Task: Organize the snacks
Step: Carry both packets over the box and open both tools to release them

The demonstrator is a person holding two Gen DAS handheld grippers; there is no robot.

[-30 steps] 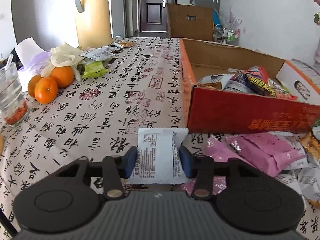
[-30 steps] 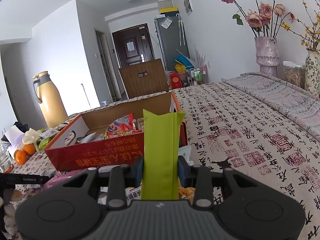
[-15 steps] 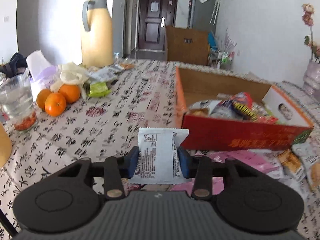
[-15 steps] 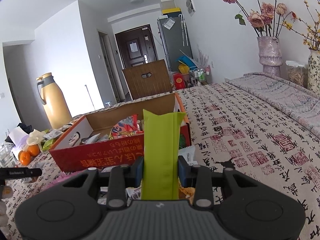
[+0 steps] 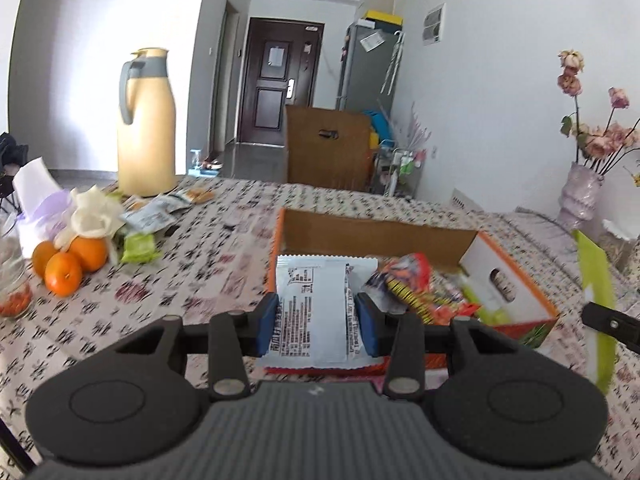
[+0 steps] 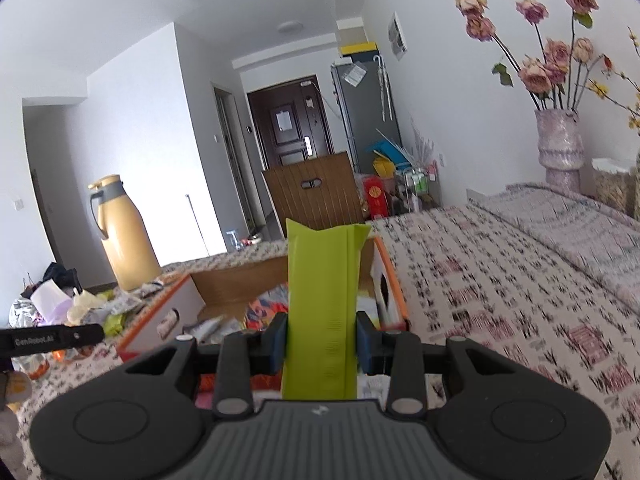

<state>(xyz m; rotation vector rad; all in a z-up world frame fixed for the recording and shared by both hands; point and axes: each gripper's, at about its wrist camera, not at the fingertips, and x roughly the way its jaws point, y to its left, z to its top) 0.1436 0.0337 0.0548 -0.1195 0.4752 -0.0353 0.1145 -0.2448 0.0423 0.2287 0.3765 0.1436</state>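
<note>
Three oranges [image 5: 68,260], one thermos [image 5: 146,124]

A yellow thermos jug [image 5: 146,124] is seen at upper left, oranges [image 5: 68,262] and a glass [image 5: 12,280] at the left edge; a vase of dried roses [image 6: 560,140] is seen at right.

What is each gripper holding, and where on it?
Left gripper pinches the white snack packet across its lower half; right gripper clamps the green packet near its lower middle.

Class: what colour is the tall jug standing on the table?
Pale yellow jug with a grey handle and collar; left wrist view shows it best.
</note>
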